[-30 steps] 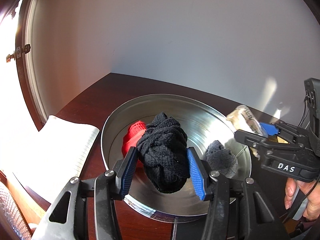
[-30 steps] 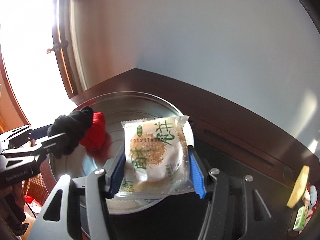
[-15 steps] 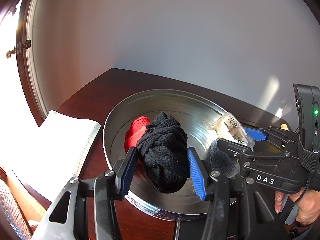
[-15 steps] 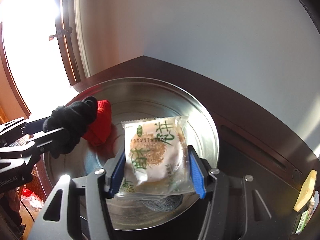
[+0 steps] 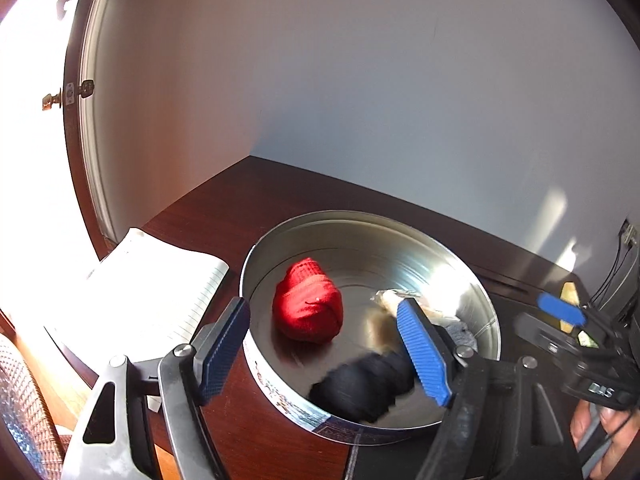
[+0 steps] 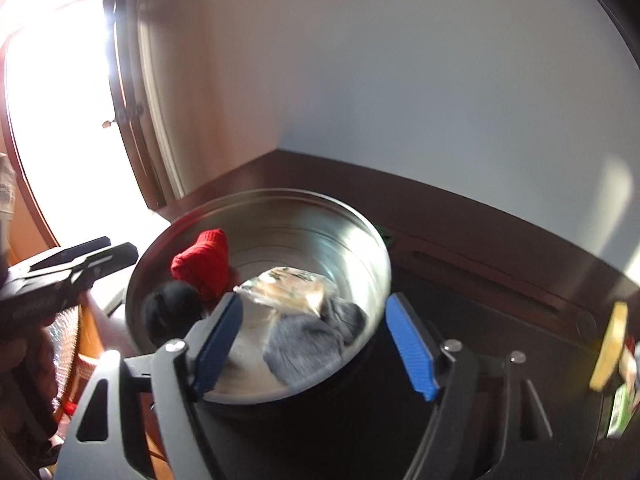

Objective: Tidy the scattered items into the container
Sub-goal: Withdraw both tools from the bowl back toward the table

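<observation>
Black sock bundle (image 5: pixel 362 384) motion-blurred, grey sock (image 5: pixel 462 332) half hidden behind left tool's blue pad, snack packet (image 6: pixel 290 286) smeared.

A dark wooden table (image 5: pixel 256 196) meets a plain white wall (image 5: pixel 360 80). At nine o'clock an open lined notebook (image 5: pixel 160 292) lies near the table's edge, beside a bright window (image 5: pixel 28 160) with a metal latch (image 5: pixel 68 94).

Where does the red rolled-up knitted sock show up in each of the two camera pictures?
Left wrist view: the red rolled-up knitted sock lies a little left of centre, on the floor of the round metal tin.
Right wrist view: the sock sits left of centre, by the tin's far-left wall.
Shared landmark: the clear-wrapped snack packet, to the sock's right in both.
</observation>
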Demonstrator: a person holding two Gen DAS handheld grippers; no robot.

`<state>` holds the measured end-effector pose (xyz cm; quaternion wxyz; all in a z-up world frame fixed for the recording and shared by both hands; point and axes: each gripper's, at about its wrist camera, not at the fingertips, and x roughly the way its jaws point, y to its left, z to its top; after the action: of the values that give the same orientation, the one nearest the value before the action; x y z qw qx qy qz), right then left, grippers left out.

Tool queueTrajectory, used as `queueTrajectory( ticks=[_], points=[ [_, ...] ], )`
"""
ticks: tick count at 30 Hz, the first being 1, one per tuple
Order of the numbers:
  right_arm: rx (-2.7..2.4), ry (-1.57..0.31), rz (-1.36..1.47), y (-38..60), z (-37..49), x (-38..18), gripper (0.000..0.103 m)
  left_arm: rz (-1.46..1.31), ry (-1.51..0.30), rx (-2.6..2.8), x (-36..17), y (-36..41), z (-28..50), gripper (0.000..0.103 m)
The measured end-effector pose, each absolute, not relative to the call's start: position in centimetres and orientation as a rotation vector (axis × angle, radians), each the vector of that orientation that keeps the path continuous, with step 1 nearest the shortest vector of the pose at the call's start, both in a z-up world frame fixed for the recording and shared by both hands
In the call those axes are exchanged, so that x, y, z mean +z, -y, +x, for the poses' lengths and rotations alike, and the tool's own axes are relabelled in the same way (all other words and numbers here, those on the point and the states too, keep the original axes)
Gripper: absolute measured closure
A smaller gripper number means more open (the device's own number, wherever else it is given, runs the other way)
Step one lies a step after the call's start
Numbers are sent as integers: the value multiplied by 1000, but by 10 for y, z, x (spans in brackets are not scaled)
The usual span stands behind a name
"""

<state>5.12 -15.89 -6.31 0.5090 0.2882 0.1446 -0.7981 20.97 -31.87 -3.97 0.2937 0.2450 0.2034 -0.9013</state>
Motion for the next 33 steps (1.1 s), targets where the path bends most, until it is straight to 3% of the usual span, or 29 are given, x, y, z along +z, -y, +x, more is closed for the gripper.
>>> queueTrajectory(
  ticks=[15, 27, 33],
  points=[
    [-2171, -102, 862, -19, 14, -97, 15, 754, -430, -2607, -27, 237, 148, 25],
    [-2270, 36, 918, -100, -10, -109, 15, 905, -410, -2746, -34, 165, 91, 25],
    [-2312, 114, 950, -133, -19, -117, 15, 998, -293, -2859, -35, 113, 46, 25]
  ],
)
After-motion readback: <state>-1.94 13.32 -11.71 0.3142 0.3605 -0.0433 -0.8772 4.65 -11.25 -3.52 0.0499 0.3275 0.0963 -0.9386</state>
